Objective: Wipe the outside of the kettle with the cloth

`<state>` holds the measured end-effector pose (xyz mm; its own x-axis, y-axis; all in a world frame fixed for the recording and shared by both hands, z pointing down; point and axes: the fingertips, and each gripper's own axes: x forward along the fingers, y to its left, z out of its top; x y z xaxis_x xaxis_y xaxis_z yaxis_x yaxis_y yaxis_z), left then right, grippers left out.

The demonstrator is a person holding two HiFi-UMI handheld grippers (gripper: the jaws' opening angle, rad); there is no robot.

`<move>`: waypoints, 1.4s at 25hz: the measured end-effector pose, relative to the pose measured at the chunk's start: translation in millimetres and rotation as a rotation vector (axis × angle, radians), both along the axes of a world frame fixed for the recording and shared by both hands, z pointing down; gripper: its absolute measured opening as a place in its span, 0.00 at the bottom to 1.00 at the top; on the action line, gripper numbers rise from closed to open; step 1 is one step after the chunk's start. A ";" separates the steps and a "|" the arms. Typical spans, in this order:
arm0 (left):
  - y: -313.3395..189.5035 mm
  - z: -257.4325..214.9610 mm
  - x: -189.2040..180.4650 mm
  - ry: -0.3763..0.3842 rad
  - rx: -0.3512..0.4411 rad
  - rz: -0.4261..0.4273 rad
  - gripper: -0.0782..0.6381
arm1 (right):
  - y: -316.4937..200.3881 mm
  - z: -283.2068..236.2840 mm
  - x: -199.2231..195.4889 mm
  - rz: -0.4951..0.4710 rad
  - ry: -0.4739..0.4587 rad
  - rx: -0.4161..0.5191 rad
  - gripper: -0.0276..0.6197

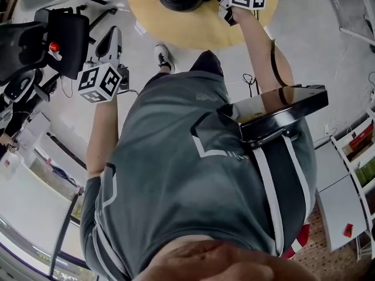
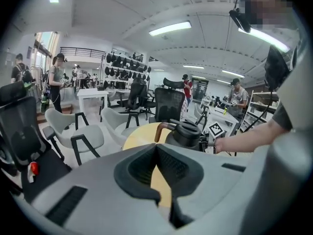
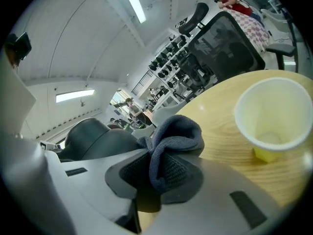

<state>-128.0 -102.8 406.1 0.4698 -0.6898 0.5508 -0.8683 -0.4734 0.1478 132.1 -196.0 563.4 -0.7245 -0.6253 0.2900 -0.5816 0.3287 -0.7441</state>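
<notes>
Right gripper (image 3: pixel 156 180): fingers pinched a bunched grey cloth (image 3: pixel 173 141), which bulged past the tips.
Left gripper (image 2: pixel 159 173): fingers pressed together, nothing between them, kettle well beyond its tips.
Kettle (image 3: pixel 98 138): dark, just beyond the right fingertips, beside the cloth; contact unclear.
Cup (image 3: pixel 274 119): farther off to the fingers' other side, on the yellow table (image 3: pixel 220 146).
Progress: cloth gripped and brought to the kettle; judged most wiping remained.
</notes>
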 end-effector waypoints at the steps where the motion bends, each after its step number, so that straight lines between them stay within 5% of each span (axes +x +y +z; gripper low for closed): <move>1: -1.6 0.4 2.0 0.000 -0.002 0.011 0.12 | 2.9 1.0 2.5 0.011 -0.008 -0.003 0.16; 18: -8.7 -2.4 -2.7 0.027 0.011 0.217 0.12 | 78.7 0.7 -2.6 0.219 0.029 -0.025 0.16; 35: -20.2 -4.4 -33.8 0.077 0.036 0.379 0.12 | 130.7 3.0 -69.8 0.304 0.145 -0.070 0.16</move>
<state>-161.8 -123.1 401.7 0.7341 -0.4775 0.4829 -0.6178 -0.7648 0.1829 62.4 -65.3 566.3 -0.4565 -0.7810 0.4263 -0.7463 0.0751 -0.6614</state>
